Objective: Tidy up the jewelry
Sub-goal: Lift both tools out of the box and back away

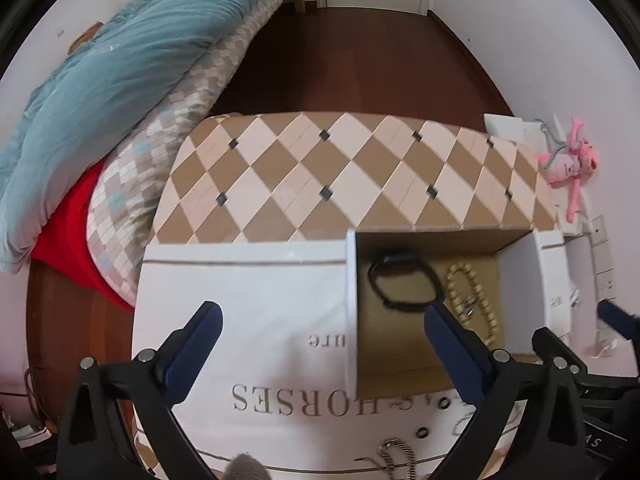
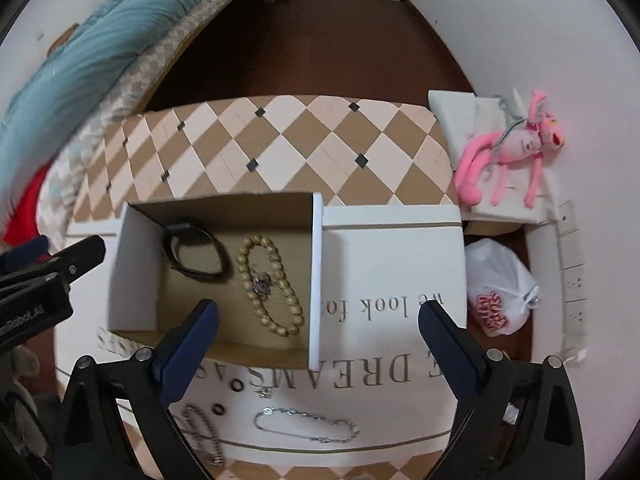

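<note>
An open cardboard box sits on a white printed sheet. Inside lie a black band, a beige bead bracelet and a small silver piece. On the sheet in front of the box lie a silver chain, a second chain, two black rings and a small silver stud. My left gripper is open and empty left of the box. My right gripper is open and empty above the box's right wall.
The sheet lies on a diamond-patterned table. A bed with a teal duvet stands at left. A pink plush toy and a white plastic bag lie at right by the wall.
</note>
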{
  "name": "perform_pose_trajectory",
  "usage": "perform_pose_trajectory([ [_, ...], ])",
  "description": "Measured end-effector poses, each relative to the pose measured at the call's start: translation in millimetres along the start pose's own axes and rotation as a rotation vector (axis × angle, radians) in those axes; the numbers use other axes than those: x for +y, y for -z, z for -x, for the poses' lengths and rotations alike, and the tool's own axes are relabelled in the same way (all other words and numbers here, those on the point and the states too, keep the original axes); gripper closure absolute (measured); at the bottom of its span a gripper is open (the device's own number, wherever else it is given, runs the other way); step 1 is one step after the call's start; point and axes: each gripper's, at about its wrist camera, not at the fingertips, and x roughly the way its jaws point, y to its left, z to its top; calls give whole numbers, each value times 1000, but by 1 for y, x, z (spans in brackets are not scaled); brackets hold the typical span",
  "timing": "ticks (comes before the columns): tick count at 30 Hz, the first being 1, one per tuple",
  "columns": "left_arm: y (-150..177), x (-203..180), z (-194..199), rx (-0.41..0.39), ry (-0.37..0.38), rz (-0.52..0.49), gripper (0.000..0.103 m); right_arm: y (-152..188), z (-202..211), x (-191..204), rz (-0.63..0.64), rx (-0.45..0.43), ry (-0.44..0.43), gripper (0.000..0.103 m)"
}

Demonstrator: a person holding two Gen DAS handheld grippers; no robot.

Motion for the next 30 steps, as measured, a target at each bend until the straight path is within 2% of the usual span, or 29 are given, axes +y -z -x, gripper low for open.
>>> perform_pose_trajectory([
  [6, 19, 1, -5, 1, -19, 11, 0, 15, -9, 5, 0, -15, 15, 0],
  [12, 31, 4, 7, -30, -15, 36, 0, 24, 0, 5, -7, -46, 24, 0],
  [21, 46, 4, 54, -120, -10, 33, 0, 40, 39, 3, -32, -115, 10, 0],
  [30, 74, 6, 99, -175, -2, 15, 0, 66, 90, 5, -40, -198, 1, 0],
])
